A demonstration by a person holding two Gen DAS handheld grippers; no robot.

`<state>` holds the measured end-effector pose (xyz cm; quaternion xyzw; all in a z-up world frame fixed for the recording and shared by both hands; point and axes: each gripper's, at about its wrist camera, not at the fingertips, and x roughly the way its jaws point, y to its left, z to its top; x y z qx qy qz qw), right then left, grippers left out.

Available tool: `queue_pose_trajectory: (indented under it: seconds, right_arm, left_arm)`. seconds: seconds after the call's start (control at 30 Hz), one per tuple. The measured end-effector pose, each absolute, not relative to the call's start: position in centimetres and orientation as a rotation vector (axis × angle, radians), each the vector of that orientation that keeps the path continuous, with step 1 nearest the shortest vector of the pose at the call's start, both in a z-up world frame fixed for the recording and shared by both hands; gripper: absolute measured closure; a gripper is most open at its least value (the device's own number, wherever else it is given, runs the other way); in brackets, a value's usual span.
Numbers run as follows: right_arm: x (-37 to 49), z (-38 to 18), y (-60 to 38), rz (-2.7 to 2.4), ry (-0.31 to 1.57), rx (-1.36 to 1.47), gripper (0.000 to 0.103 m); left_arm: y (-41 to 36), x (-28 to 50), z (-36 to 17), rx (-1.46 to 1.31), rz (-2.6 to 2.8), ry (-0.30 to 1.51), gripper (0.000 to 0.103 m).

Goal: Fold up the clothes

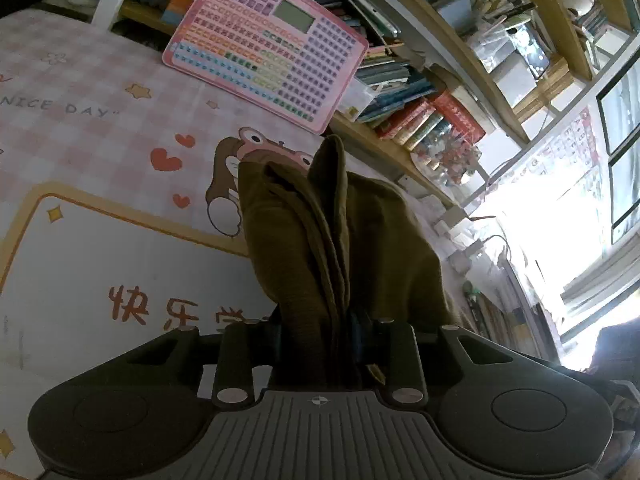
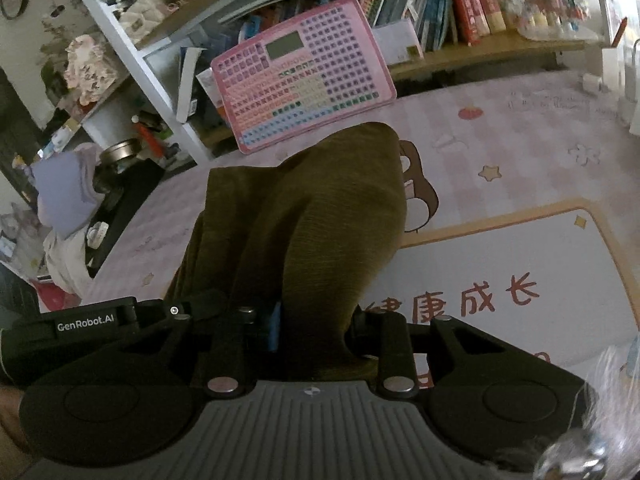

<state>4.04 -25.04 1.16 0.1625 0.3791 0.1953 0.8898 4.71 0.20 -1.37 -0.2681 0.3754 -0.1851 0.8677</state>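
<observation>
An olive-brown garment hangs bunched in folds above the pink checked table mat. My left gripper is shut on one edge of the garment, and the cloth hides its fingertips. In the right wrist view the same garment drapes forward from my right gripper, which is shut on another part of it. The left gripper's black body shows close at the left of the right wrist view.
A pink learning tablet leans against the bookshelf at the table's back; it also shows in the right wrist view. A white desk pad with red Chinese characters lies under the garment. Clutter and a white shelf frame stand at left.
</observation>
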Motion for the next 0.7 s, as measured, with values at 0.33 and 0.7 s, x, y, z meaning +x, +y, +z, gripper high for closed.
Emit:
queue_pose_trajectory:
  seconds: [0.33,0.7]
  right_arm:
    - [3.6,0.9,-25.8,0.422,0.81,0.34,0.076]
    - [4.7,1.4,-29.5,0.496,0.799,0.318,0.076]
  left_arm:
    - [-0.6,3.7,-1.4,-0.565,-0.357,0.798,0.074]
    - [-4.9,3.4,0.1,-0.538,-0.307,0.787,0.075]
